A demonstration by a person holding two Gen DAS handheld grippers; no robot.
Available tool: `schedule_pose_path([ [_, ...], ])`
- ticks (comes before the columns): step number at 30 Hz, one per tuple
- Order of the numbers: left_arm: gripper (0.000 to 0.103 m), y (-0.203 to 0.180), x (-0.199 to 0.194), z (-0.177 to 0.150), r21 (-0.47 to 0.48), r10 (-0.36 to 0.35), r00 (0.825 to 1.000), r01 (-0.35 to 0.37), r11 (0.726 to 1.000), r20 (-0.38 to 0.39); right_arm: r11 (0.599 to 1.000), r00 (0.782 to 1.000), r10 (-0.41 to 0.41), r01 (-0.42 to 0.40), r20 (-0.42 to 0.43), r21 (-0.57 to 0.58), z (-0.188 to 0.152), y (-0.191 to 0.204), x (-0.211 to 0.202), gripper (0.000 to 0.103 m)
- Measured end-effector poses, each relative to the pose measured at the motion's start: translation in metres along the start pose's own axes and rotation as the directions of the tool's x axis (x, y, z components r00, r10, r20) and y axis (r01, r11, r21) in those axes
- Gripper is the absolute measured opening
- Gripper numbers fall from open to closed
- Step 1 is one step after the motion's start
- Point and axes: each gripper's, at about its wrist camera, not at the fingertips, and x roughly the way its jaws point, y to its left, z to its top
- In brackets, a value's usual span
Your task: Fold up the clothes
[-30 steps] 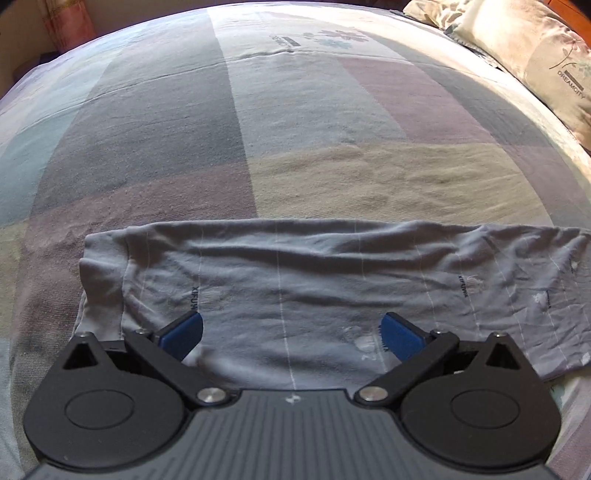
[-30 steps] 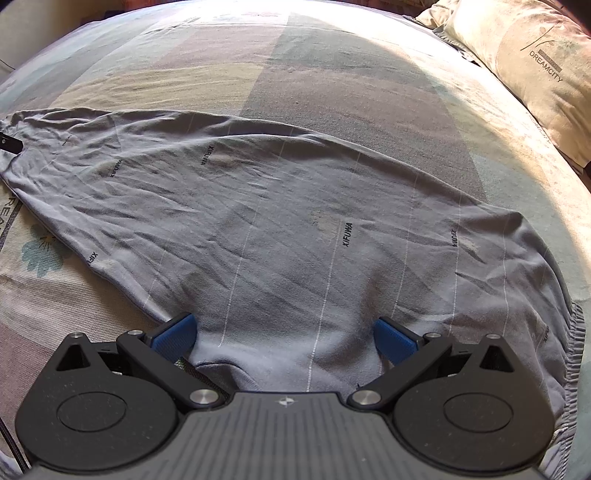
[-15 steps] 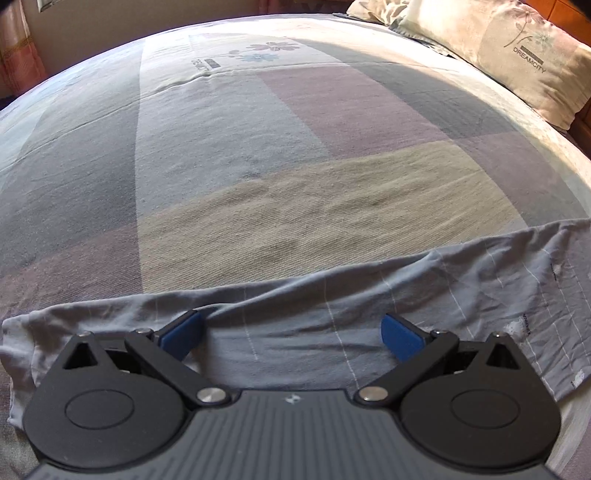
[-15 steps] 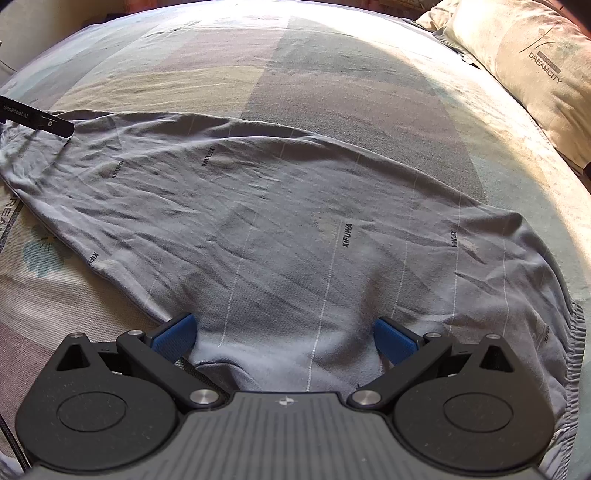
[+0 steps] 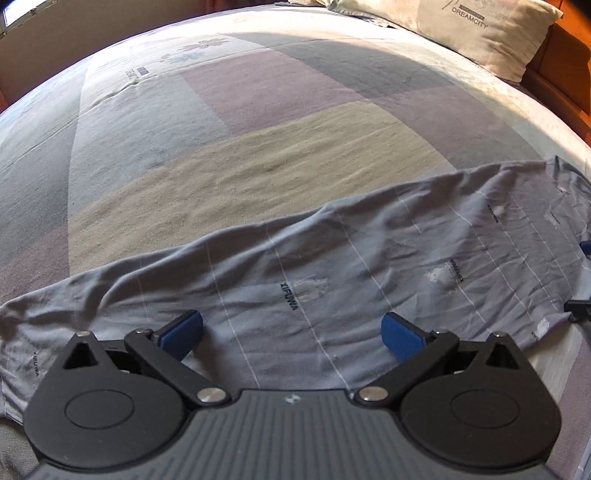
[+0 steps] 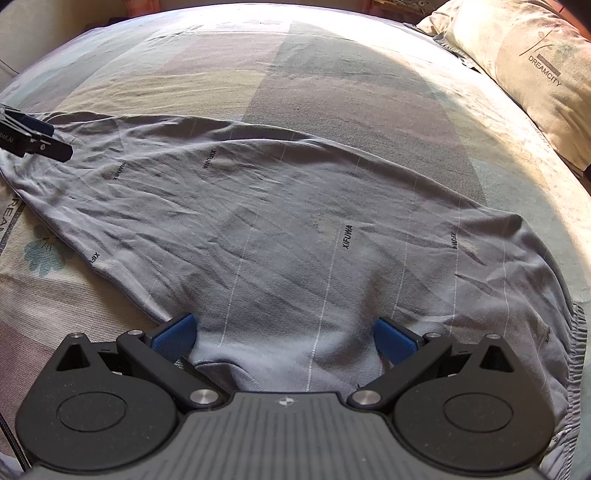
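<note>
A grey garment [image 5: 332,280] with thin white stripes and small printed lettering lies spread flat on the bed. In the left wrist view my left gripper [image 5: 291,334] hovers open over its near edge, blue pads wide apart with nothing between them. In the right wrist view the same garment [image 6: 295,221] stretches from far left to the elastic waistband at the right. My right gripper [image 6: 282,334] is open above the near edge, where a fold of fabric bulges between the fingers. The left gripper [image 6: 37,138] shows at the far left edge of that view, over the garment's end.
The bed is covered by a patchwork sheet [image 5: 277,110] of grey, mauve and tan blocks. A beige pillow [image 5: 480,26] lies at the far right, also in the right wrist view as the pillow [image 6: 528,74]. A wooden headboard [image 5: 561,66] stands behind it.
My left gripper has swung right along the garment's far end and come lower over it; it now reaches further into the right wrist view. The right gripper has stayed put.
</note>
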Motion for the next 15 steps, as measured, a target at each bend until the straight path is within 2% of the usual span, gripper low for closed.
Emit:
schedule_pose_path([
  [2, 0.102, -0.006, -0.003, -0.006, 0.032, 0.02, 1.0, -0.02, 0.999, -0.004, 1.0, 1.0, 0.001, -0.001, 0.002, 0.0, 0.0, 0.0, 0.0, 0.103],
  [5, 0.102, -0.014, -0.016, -0.007, 0.021, 0.011, 1.0, -0.011, 1.0, -0.007, 1.0, 1.0, 0.002, -0.002, 0.003, -0.001, 0.0, 0.0, 0.0, 0.103],
  [8, 0.102, -0.031, -0.017, -0.016, 0.114, 0.029, 0.999, -0.027, 0.993, -0.017, 1.0, 1.0, 0.002, -0.002, 0.003, -0.002, 0.0, 0.0, 0.0, 0.103],
  [12, 0.102, -0.03, -0.014, -0.025, 0.034, 0.042, 0.998, -0.04, 0.999, -0.045, 1.0, 1.0, 0.003, -0.003, 0.002, -0.002, 0.0, 0.0, 0.0, 0.103],
  [15, 0.102, -0.038, -0.02, -0.021, 0.035, 0.056, 0.998, -0.055, 0.998, -0.024, 1.0, 1.0, 0.003, -0.003, 0.003, -0.003, 0.0, -0.001, 0.0, 0.103],
])
